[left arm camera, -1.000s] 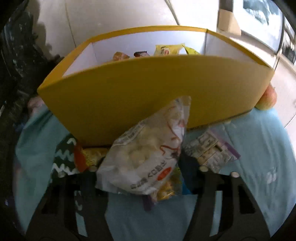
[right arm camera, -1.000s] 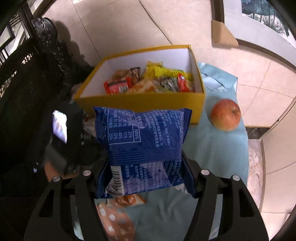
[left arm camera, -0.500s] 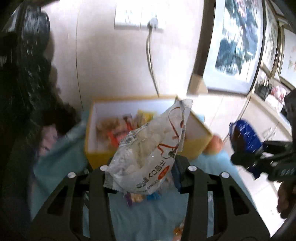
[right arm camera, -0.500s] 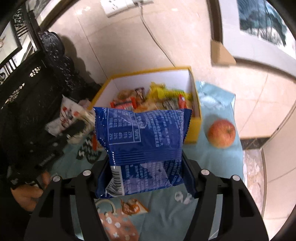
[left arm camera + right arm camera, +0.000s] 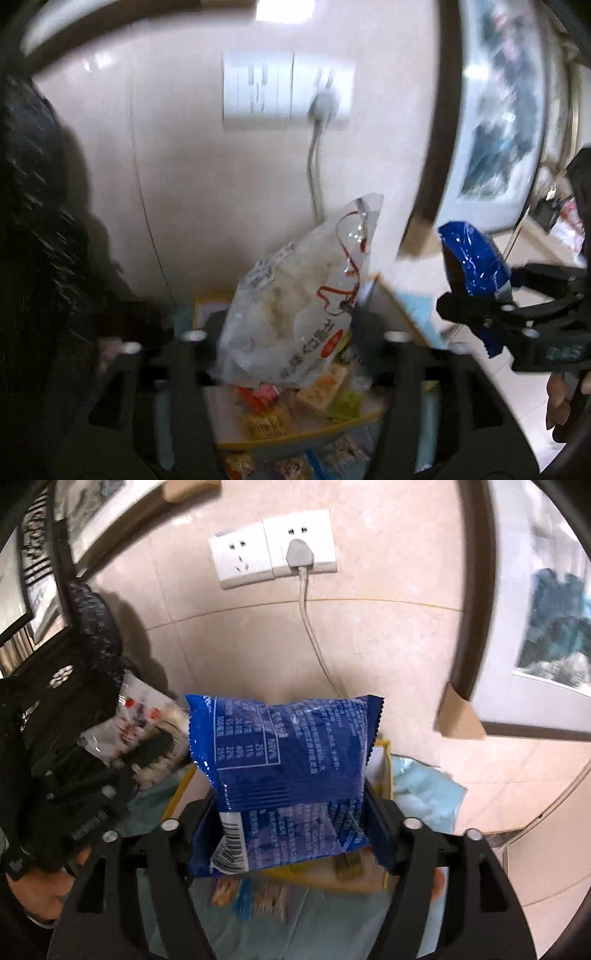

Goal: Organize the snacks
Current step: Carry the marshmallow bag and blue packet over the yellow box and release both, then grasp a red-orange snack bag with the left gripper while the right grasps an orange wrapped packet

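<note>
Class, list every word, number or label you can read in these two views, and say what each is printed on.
"NRV%": heading of the nutrition table on the blue packet, upside down in the right wrist view.
Percent figures and other white print on the blue packet: too small to read with certainty.
Digits by its barcode: too small.
Dark characters on the clear bag: blurred, unreadable.

Dim indoor light, left wrist view motion-blurred, right wrist view sharper, fisheye bending at edges, dark shadow left
</note>
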